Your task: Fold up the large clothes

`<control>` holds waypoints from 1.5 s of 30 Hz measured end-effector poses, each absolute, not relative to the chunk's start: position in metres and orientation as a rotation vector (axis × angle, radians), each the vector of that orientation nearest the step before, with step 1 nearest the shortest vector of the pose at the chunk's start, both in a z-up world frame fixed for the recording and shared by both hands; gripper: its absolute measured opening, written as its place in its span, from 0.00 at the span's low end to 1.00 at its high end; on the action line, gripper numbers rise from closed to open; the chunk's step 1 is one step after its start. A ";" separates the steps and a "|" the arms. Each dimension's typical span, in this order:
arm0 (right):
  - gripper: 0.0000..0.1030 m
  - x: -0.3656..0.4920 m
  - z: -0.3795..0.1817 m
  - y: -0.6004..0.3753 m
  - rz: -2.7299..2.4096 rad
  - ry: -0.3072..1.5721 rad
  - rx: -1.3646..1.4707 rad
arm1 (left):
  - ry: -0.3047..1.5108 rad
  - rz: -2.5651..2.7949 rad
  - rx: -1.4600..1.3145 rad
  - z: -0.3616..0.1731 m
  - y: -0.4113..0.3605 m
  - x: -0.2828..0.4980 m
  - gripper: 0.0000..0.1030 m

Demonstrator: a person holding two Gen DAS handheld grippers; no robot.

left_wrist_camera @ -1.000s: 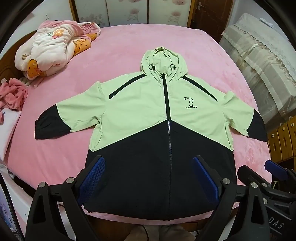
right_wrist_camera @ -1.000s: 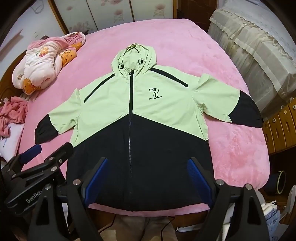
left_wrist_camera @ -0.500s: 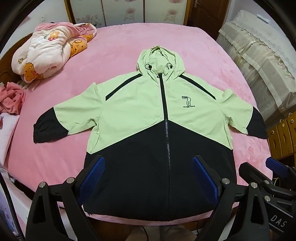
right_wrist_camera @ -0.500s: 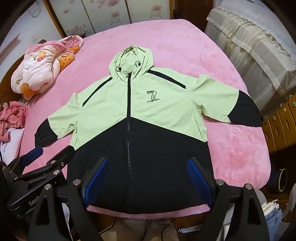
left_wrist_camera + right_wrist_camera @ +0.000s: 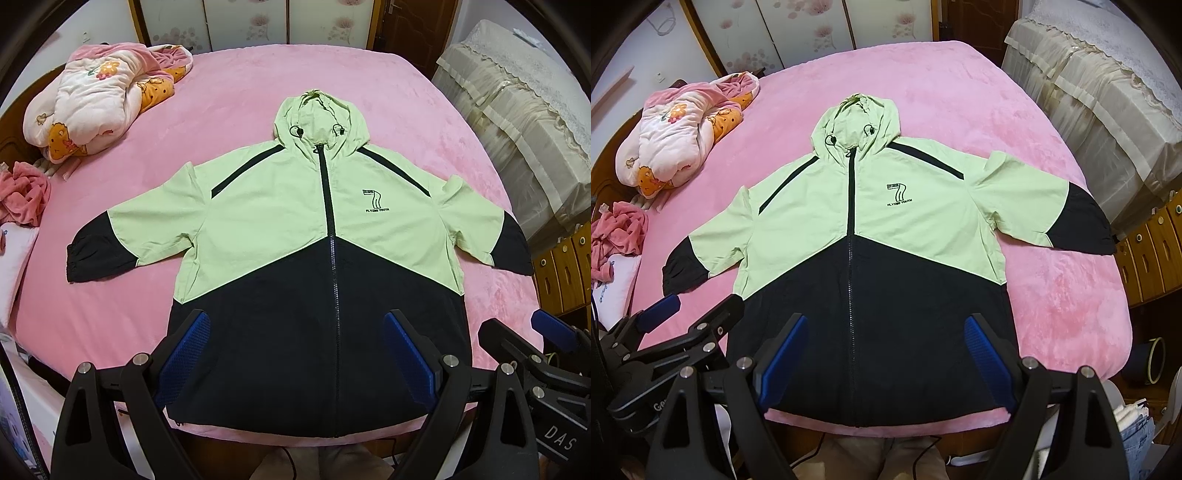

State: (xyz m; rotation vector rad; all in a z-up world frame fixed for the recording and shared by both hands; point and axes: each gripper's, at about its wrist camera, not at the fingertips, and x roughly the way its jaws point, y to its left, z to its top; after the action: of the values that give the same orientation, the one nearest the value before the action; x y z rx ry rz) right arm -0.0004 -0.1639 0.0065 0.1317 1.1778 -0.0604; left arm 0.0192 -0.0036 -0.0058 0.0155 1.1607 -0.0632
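Your jacket [image 5: 295,236] lies flat, zipped, face up on the bed [image 5: 240,99], green above, black below, sleeves spread. Your left gripper [image 5: 295,354] and right gripper [image 5: 886,350] hover wide apart, empty; their fingers hide the hem corners

jacket [image 5: 280,229]: pale green over black | bedspread [image 5: 258,92]: pink | quilt [image 5: 96,99]: apparently floral, pink-white-orange

Jacket [image 5: 295,236]: green over black, hooded, zipped shut, spread flat face-up on bed, sleeves out sideways.
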 end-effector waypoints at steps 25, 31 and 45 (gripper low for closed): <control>0.84 -0.017 0.017 -0.156 -0.084 1.146 0.150 | 1.133 -0.094 0.041 0.009 0.006 0.006 0.91; 0.84 -0.020 0.020 -0.152 -0.102 1.138 0.157 | 1.128 -0.114 0.047 0.011 0.007 0.008 0.91; 0.84 -0.017 0.023 -0.146 -0.146 1.111 0.189 | 1.102 -0.162 0.073 0.014 0.010 0.019 0.91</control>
State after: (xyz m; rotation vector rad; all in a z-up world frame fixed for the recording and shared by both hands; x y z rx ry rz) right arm -0.0171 -0.1458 0.0230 0.1887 1.1114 -0.1458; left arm 0.0194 0.0104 0.0144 0.0731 1.1019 -0.1624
